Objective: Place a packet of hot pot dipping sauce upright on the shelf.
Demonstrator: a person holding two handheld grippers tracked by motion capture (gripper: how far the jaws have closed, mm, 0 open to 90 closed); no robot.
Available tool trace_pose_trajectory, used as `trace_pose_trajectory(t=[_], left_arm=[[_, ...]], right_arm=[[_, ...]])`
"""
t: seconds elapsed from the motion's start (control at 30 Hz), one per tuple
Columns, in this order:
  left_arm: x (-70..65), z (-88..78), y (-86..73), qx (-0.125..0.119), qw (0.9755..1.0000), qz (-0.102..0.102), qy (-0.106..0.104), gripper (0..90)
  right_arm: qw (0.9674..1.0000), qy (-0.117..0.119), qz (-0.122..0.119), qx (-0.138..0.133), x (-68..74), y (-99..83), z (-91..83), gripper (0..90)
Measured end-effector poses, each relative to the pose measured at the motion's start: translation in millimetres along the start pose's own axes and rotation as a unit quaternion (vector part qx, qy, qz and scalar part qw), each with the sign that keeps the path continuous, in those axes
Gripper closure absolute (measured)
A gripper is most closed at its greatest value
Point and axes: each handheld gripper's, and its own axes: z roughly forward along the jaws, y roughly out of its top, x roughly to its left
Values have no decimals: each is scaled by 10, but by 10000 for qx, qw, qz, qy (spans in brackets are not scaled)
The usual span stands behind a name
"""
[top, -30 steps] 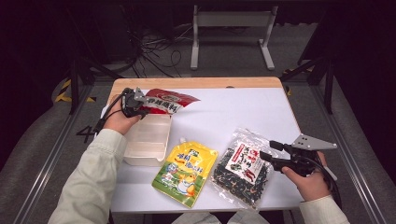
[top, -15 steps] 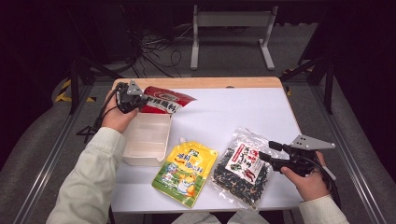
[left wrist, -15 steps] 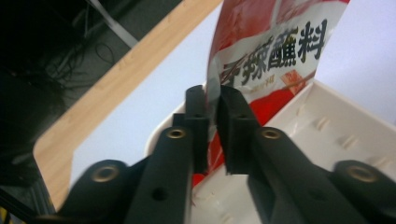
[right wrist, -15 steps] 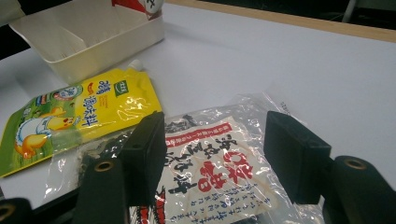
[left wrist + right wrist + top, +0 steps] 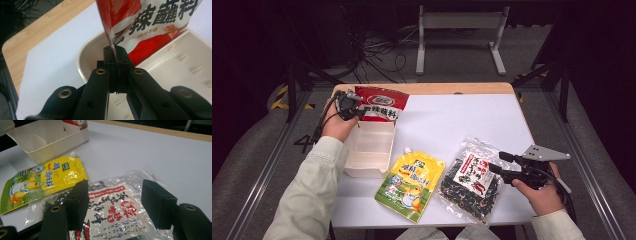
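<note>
Left gripper [image 5: 116, 53]: jaws have just been closing and now pinch the red sachet [image 5: 379, 104] by its edge, upper left of the high view.
Right gripper [image 5: 117, 202]: jaws apart, hovering over the seaweed bag [image 5: 110, 212], lower right.
Bin [image 5: 369, 150]: just below the sachet.
Advice: keep the pinch firm, lift clear of the rim, lower flat inside.

Bare bench [image 5: 462, 120] lies open across the middle and far right. The cream tray [image 5: 369, 150], yellow pouch [image 5: 409, 185] and seaweed bag [image 5: 472, 180] apparently crowd the near-left part.
</note>
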Motion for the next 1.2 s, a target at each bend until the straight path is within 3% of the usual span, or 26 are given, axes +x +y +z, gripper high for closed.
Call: trace_pose_trajectory(t=[0.13, 0.27, 0.4, 0.67, 0.77, 0.8, 0.83, 0.87, 1.0, 1.07, 1.13, 1.2], left_arm=[[7, 29, -1, 129, 9998, -176, 8, 896], [-30, 70, 22, 376, 9990, -84, 220, 896], [-25, 109, 18, 498, 9984, -108, 258, 896], [1, 188, -43, 593, 9978, -235, 160, 897], [-15, 191, -30, 615, 9977, -178, 230, 896], [0, 182, -35, 580, 9979, -222, 201, 895], [19, 168, -50, 481, 9979, -407, 116, 889], [57, 129, -89, 269, 9973, -681, -106, 856], [37, 65, -84, 157, 9983, -556, -114, 775], [-22, 12, -54, 146, 9984, -544, -79, 628], [-71, -45, -51, 111, 9987, -497, -66, 542], [-104, -152, -86, -129, 9982, -585, -91, 472]], right_arm=[[10000, 4, -1, 14, 0, -3, 4, 397], [10000, -4, -15, 14, -5, -6, 4, 397], [10000, 10, 9, 14, 1, -5, 0, 395], [10000, 13, -8, 25, -3, -7, 6, 394], [10000, 18, 0, 20, 1, -5, 5, 394], [10000, 21, 3, 17, 2, -4, 4, 394], [10000, 22, 17, 16, 4, -3, 3, 394], [10000, 23, 23, 5, -1, -2, -1, 394], [10000, 1, 46, 3, -19, -5, -4, 394], [10000, -11, 58, 10, -31, -5, -1, 394], [10000, -12, 54, -2, -28, 1, -3, 392], [10000, -11, 63, -5, -29, 4, -10, 390]])
